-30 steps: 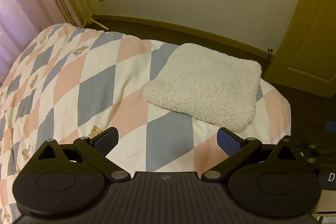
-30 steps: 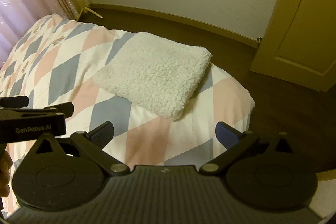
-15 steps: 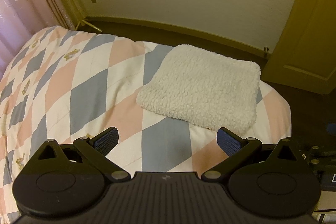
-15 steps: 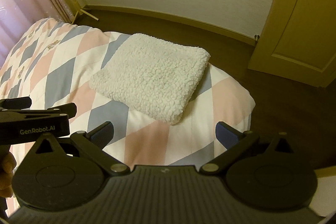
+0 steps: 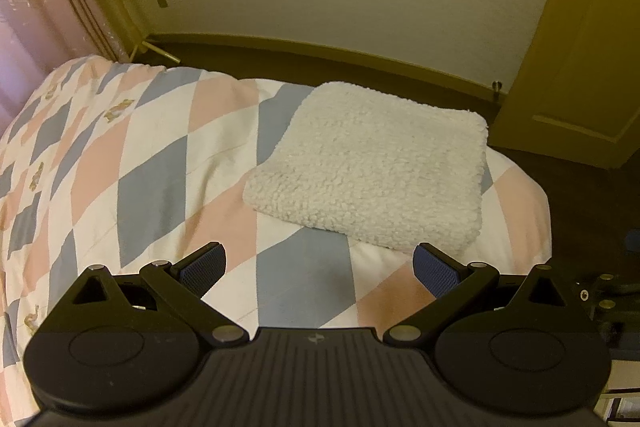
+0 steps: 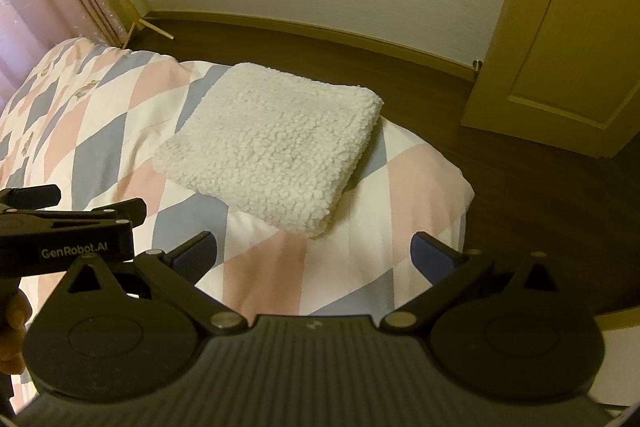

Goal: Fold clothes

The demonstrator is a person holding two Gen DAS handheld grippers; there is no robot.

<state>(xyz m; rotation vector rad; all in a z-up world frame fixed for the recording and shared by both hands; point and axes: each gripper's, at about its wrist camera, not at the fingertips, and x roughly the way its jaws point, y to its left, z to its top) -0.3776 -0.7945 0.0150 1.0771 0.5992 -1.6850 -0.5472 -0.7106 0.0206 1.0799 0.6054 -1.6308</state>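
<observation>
- White fleece garment (image 5: 368, 167), centre-right of frame, folded square on the bed (image 5: 152, 155)
- Likely soft, thick, light, springy; best pinched at a near corner or edge
- Left gripper (image 5: 320, 267): fingers wide, empty
- Right gripper (image 6: 314, 253): fingers wide, empty

Folded white fleece garment (image 5: 368, 167) on bed

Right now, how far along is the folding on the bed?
Done: the white fleece garment lies folded into a neat rectangle on the diamond-pattern quilt. In hand: nothing; the left gripper and right gripper are both open and clear of it. Left: no other unfolded clothes are visible.
</observation>
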